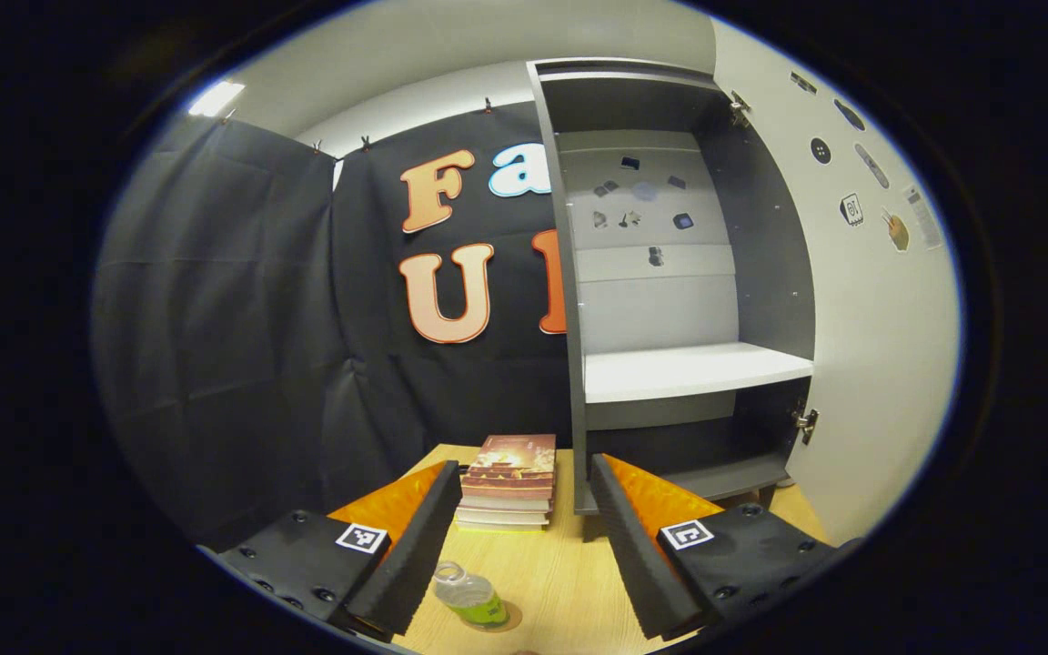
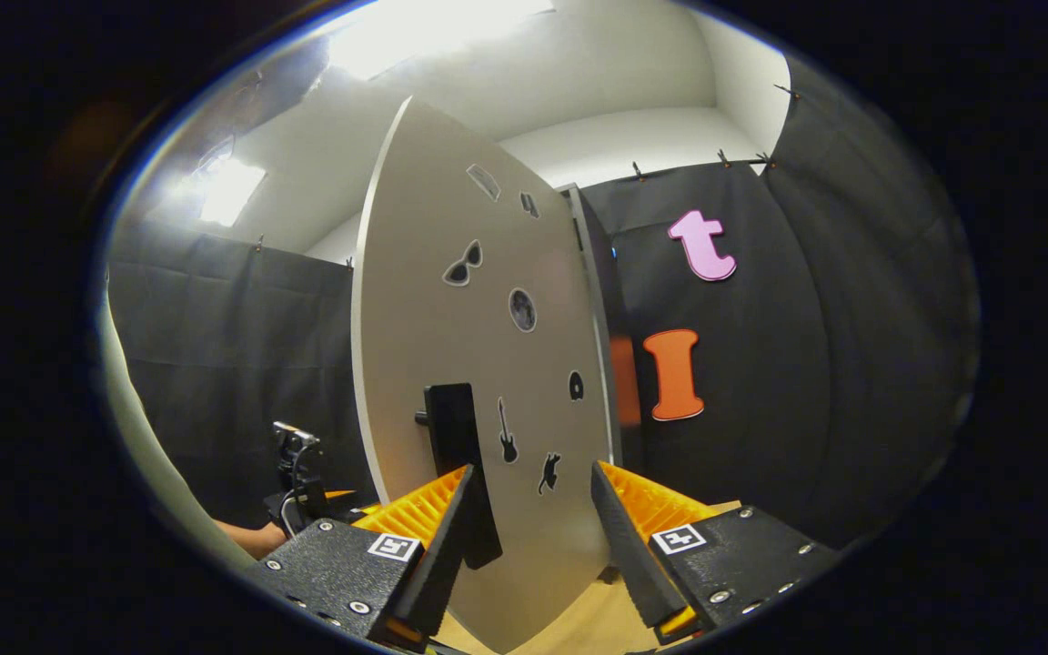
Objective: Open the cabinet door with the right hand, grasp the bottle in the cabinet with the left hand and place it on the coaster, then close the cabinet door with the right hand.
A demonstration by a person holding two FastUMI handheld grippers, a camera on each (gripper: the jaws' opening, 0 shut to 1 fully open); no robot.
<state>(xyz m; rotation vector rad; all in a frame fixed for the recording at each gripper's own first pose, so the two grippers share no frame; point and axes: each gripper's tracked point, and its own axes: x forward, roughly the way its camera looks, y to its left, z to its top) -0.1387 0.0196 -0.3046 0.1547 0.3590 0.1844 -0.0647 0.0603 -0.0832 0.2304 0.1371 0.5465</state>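
Both grippers stood released: the left gripper (image 1: 522,546) hung spread above the bottle (image 1: 469,596), which sat on its coaster (image 1: 508,620) in front of the open cabinet (image 1: 688,373). Judging by this, placing was done and closing remained. Next, the right gripper (image 2: 531,537), nearly touching the door (image 2: 451,364) beside its handle (image 2: 460,468), would need to swing it toward the cabinet.

Left gripper view sits low over the bench (image 1: 569,582), facing straight into the open cabinet (image 1: 683,273) from a little way back. Right gripper view is right up against the cabinet door (image 2: 478,382), facing its outer side. Both catch that door and the bench.
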